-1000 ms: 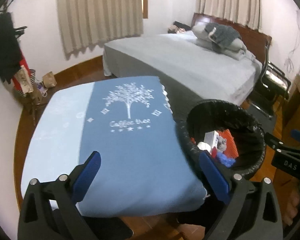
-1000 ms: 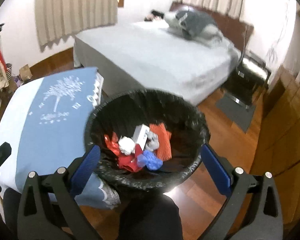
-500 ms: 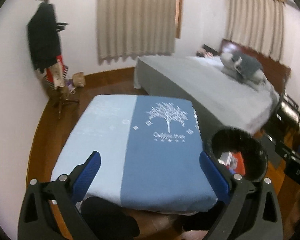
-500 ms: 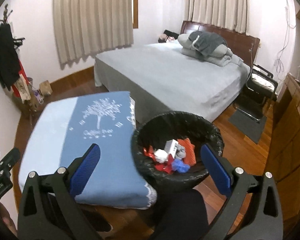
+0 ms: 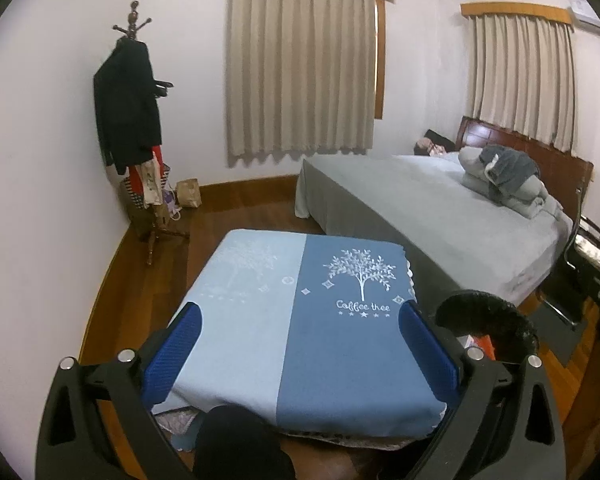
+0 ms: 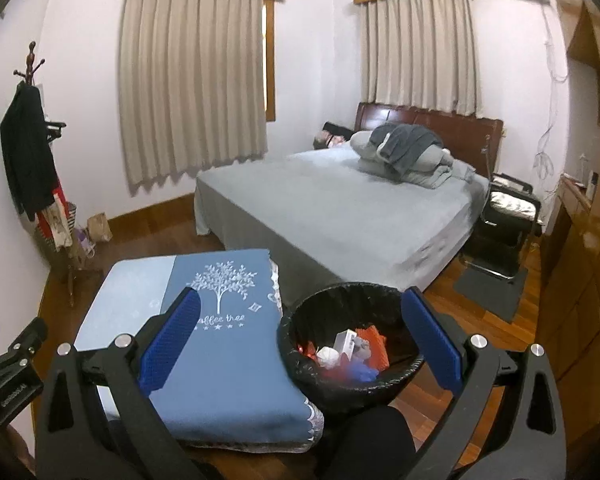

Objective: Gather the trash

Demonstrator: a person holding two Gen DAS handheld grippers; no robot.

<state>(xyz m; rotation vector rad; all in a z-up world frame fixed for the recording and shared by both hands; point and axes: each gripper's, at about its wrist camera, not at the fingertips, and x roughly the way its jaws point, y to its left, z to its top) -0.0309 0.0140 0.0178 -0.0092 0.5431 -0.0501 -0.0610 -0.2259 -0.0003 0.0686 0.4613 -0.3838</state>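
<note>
A round bin with a black liner (image 6: 296, 328) stands on the floor to the right of a low table under a blue cloth (image 6: 228, 344). Several pieces of trash (image 6: 350, 354) lie in it: a white box, red and orange wrappers, something blue. In the left wrist view only the bin's rim (image 5: 488, 304) shows at the right. My right gripper (image 6: 300, 344) is open and empty, high above the bin and table. My left gripper (image 5: 300, 352) is open and empty, high above the blue cloth (image 5: 300, 320). The cloth's top is bare.
A grey bed (image 6: 340, 208) with folded bedding fills the far right. A coat stand (image 5: 136, 128) with dark clothes stands by the left wall, bags at its foot. A black chair (image 6: 504, 224) and a wooden cabinet (image 6: 580, 264) are at the right. The floor is wood.
Both grippers have risen and pulled back, so the table and bin look smaller and lower and more of the room shows. Both stay open and empty.
</note>
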